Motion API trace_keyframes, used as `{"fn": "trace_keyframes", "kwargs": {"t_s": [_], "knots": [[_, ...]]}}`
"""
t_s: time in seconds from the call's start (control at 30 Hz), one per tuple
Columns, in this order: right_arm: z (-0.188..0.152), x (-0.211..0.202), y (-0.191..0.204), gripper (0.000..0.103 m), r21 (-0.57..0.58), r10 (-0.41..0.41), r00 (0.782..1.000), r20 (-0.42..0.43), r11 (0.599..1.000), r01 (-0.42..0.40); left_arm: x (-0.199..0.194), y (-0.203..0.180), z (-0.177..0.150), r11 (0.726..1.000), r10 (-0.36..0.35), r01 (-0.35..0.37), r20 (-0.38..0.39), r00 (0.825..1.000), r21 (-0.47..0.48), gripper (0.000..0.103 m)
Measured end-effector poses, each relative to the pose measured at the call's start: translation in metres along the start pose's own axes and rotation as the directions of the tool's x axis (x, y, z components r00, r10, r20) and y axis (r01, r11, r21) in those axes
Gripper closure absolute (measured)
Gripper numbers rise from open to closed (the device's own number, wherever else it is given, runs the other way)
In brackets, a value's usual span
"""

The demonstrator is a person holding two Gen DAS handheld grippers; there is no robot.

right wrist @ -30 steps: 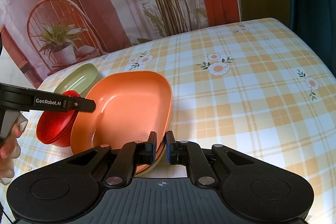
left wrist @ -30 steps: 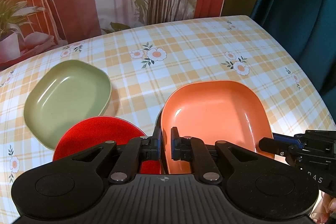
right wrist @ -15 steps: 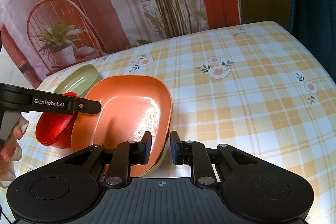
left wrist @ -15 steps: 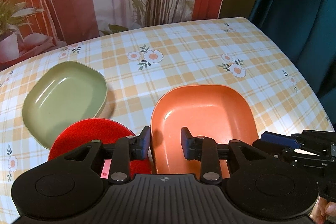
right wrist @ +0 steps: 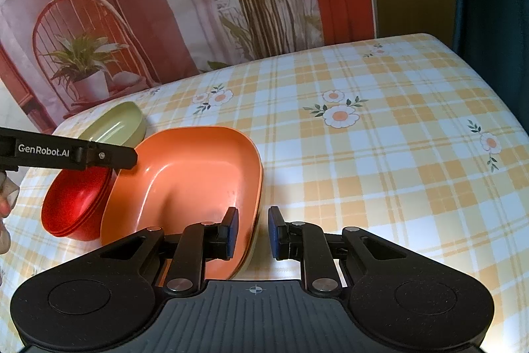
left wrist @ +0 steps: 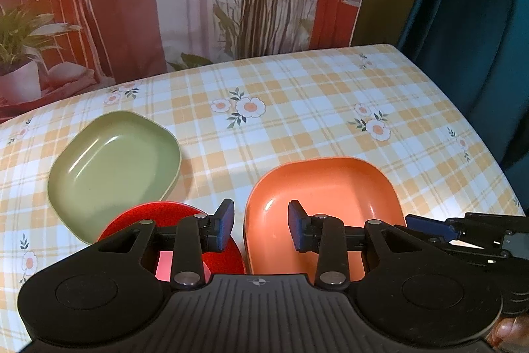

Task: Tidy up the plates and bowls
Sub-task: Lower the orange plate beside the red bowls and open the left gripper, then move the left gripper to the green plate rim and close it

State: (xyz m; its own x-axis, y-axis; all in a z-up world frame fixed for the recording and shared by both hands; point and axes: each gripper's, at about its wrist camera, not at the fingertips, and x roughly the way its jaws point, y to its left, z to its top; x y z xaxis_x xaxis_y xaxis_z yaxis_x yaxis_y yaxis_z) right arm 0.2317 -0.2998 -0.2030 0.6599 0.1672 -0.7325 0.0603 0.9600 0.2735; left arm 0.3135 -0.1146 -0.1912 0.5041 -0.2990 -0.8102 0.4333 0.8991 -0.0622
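Observation:
An orange square plate (left wrist: 325, 197) lies on the checked tablecloth, seen too in the right wrist view (right wrist: 191, 187). My left gripper (left wrist: 261, 229) is open, its jaws either side of the plate's near left rim. My right gripper (right wrist: 253, 232) is open around the plate's near right rim. A stack of red bowls (left wrist: 172, 217) sits left of the plate and touches it in the right wrist view (right wrist: 76, 207). A green square plate (left wrist: 115, 167) lies further left and back, also in the right wrist view (right wrist: 115, 124).
The table (right wrist: 380, 161) has a yellow checked cloth with flowers; its right edge drops off by a dark teal curtain (left wrist: 479, 22). A printed backdrop (right wrist: 165, 5) hangs behind the far edge. My left gripper's arm (right wrist: 66, 151) reaches over the red bowls.
Both grippers were shut on the orange plate's rim and have opened. The plate has come down to lie flat on the table beside the red bowls.

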Motion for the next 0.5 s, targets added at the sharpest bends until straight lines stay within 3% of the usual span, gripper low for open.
{"fn": "trace_keyframes", "kwargs": {"t_s": [0.23, 0.5], "knots": [[0.02, -0.01, 0.002, 0.085, -0.004, 0.003, 0.998, 0.055, 1.0, -0.003, -0.018, 0.015, 0.015, 0.999, -0.018, 0.02, 0.06, 0.998, -0.036, 0.066], [0.067, -0.002, 0.029, 0.085, -0.074, 0.066, 0.992, 0.11, 0.996, -0.058, -0.055, 0.08, 0.042, 0.987, 0.078, -0.055, 0.151, 0.986, -0.15, 0.066]]}}
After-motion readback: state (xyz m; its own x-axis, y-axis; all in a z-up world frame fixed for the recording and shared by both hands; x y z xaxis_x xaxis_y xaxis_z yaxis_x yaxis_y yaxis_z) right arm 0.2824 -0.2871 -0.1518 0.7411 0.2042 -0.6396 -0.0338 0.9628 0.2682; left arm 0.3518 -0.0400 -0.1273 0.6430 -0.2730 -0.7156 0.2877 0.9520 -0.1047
